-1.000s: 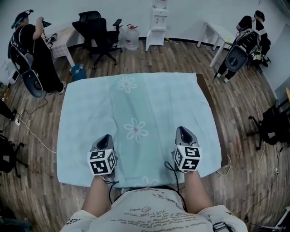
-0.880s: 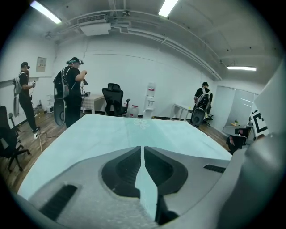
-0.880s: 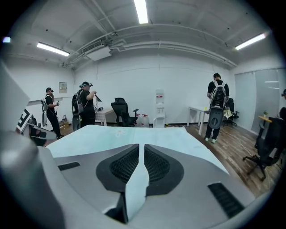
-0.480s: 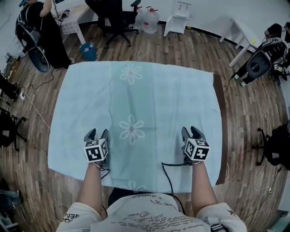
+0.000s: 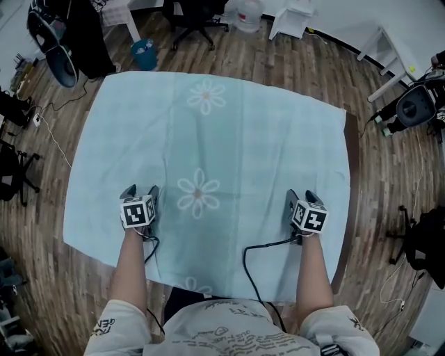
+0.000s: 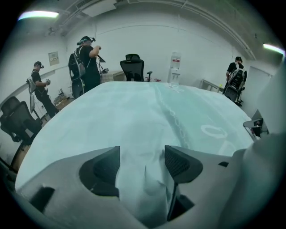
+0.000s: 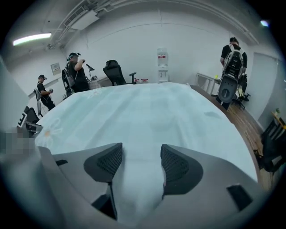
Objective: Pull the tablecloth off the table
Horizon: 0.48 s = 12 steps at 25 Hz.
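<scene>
A pale blue tablecloth [image 5: 208, 132] with white flower prints lies spread over the table, whose dark brown edge [image 5: 352, 167] shows along the right. My left gripper [image 5: 139, 191] rests on the cloth near its front left. Its jaws are opening, and a raised fold of the tablecloth [image 6: 143, 179] stands loose between them. My right gripper [image 5: 300, 197] sits on the cloth near the front right. Its jaws are opening too, with a soft ridge of the tablecloth [image 7: 138, 188] between the pads [image 7: 175, 166].
Wood floor surrounds the table. A blue bucket [image 5: 144, 50], office chairs [image 5: 195, 10] and white side tables [image 5: 389, 42] stand at the far side. People with gear stand at the back [image 6: 87, 62] [image 7: 232, 58]. A cable [image 5: 257, 247] runs from the right gripper across the cloth.
Both grippers' jaws have gone from shut to spread wide. The two grippers have moved apart toward the cloth's sides. The head view has tilted further over the table.
</scene>
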Available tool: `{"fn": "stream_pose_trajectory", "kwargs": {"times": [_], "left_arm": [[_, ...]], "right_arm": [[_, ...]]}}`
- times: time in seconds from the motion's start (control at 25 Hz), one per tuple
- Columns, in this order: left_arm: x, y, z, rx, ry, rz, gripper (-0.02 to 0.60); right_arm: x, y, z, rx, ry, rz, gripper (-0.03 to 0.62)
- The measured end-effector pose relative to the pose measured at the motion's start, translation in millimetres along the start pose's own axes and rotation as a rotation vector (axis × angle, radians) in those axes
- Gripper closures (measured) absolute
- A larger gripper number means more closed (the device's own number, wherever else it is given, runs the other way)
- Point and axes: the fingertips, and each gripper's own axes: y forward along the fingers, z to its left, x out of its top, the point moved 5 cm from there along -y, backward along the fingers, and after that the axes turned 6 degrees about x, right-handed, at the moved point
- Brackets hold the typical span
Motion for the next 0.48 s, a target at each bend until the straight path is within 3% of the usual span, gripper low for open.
{"fn": "stream_pose_trajectory", "kwargs": {"times": [0.12,0.28,0.36,0.44,0.48], "left_arm": [[1,3,5,-0.015,-0.072,-0.012,0.27],[0,3,9,-0.006,-0.104,-0.02,0.285],[-1,2,7,0.003,-0.114,-0.008,0.41],[0,3,0,0.01,-0.087,0.013,0.551],[1,4,-3,0.02,-0.061,0.021,0.569]], "right_arm": [[2,2,1,-0.013,-0.02,0.031,0.329],[2,5,6,-0.01,-0.02,0.089,0.33],[3,7,15,0.003,-0.048,0.118,0.395],[6,10,25,0.018,-0.075,0.142,0.52],[8,12,29,0.019,-0.082,0.151,0.564]]}}
